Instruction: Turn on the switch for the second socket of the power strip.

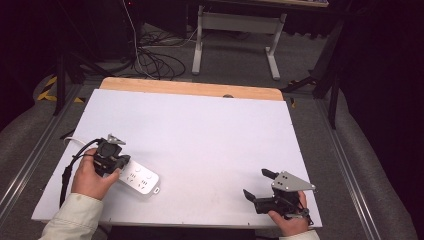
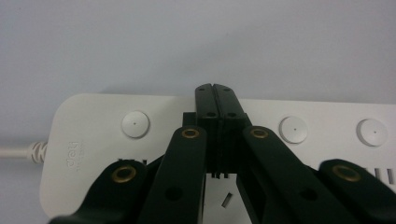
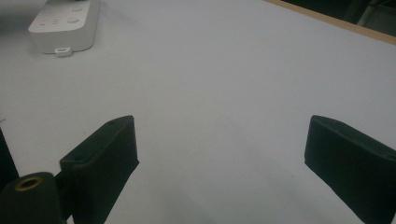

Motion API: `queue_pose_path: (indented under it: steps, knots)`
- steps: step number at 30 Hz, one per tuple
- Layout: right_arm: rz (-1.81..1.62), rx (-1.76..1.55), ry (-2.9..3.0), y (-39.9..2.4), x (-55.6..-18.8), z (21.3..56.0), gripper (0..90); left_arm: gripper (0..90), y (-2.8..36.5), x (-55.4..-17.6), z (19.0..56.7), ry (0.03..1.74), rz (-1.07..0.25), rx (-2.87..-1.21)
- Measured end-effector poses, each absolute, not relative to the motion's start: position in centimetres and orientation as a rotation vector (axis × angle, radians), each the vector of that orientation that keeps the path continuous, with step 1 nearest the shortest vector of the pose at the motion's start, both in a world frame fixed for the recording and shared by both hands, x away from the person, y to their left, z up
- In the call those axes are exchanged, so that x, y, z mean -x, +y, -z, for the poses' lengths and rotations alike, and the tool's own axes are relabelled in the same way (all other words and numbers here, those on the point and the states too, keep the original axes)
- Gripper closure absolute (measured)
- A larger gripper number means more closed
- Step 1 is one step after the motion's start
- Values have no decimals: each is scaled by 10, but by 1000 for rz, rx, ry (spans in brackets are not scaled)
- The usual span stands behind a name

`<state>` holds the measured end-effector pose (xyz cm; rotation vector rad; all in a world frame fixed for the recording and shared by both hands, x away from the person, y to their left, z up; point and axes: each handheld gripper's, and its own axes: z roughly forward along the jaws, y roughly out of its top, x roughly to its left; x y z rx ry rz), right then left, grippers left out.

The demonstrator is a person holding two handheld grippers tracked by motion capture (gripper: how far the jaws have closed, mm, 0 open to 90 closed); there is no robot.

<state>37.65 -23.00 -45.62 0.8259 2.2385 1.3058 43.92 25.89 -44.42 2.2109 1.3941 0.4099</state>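
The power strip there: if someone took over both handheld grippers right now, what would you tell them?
Left gripper: jaws shut together, tips on top of the white power strip, among its round buttons; whether they are pressing one, I cannot tell.
Right gripper: open, empty, over bare white table at the near right.
Power strip: flat at the near left, cord trailing off left.
Done or left: unclear; probably the buttons.

The power strip (image 2: 299, 154) is cut off at the right edge and partly hidden behind the left tongs (image 2: 215, 93).

Left hand-held gripper (image 1: 119, 161) atop white power strip (image 1: 140, 180)
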Motion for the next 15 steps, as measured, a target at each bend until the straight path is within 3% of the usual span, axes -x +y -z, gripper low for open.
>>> queue_pose_path:
  steps: [15]
  knots:
    - [-1309, -829, 2240, -230, -377, 456, 98, 900, 258, -437, 446, 1382, -440, -2215]
